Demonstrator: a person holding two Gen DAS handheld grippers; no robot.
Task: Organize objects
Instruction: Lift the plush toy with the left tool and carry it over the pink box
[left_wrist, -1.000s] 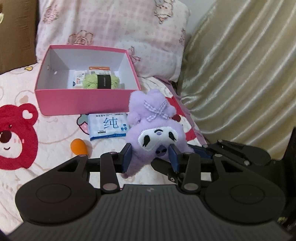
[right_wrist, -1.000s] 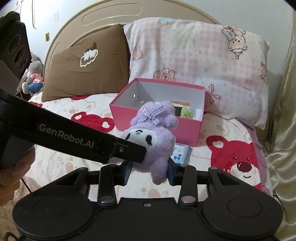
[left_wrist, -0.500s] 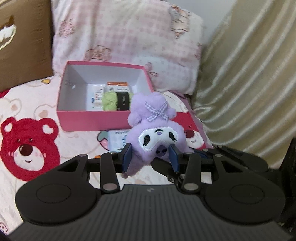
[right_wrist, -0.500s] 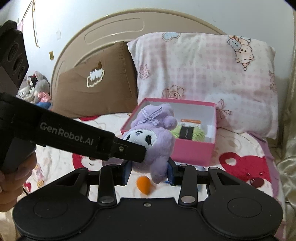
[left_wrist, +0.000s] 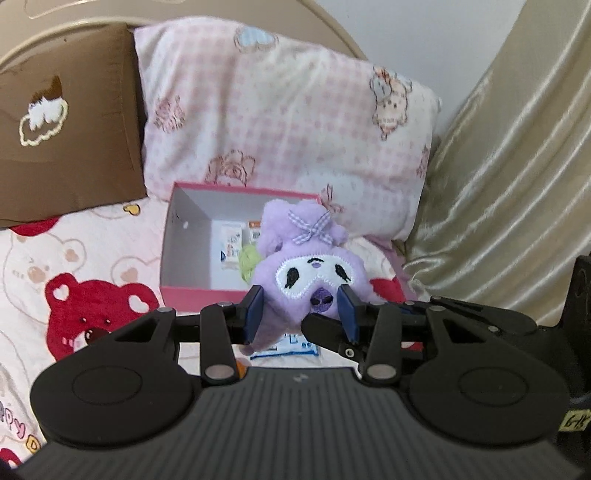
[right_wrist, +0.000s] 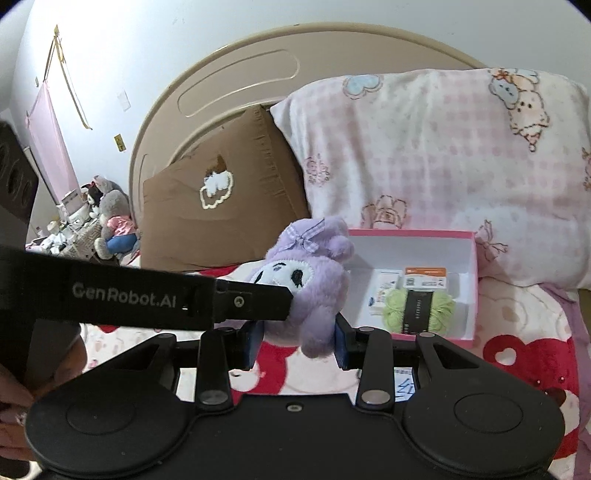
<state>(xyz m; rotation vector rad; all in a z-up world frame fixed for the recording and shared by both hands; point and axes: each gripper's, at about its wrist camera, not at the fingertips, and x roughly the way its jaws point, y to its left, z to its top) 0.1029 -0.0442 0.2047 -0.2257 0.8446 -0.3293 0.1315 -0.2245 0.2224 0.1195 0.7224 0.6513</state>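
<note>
Plush (left_wrist: 310, 269) pinched by both my grippers, L (left_wrist: 300, 308) & R (right_wrist: 298, 341), now lifted off the bedspread vs. a sec ago, hanging just in front of pink box (left_wrist: 199, 295). Next, I judge: drop it in.

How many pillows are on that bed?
2. A brown pillow leans on the headboard to the left, and a pink checked pillow stands beside it, right behind the pink box. Others may be hidden outside the views.
</note>
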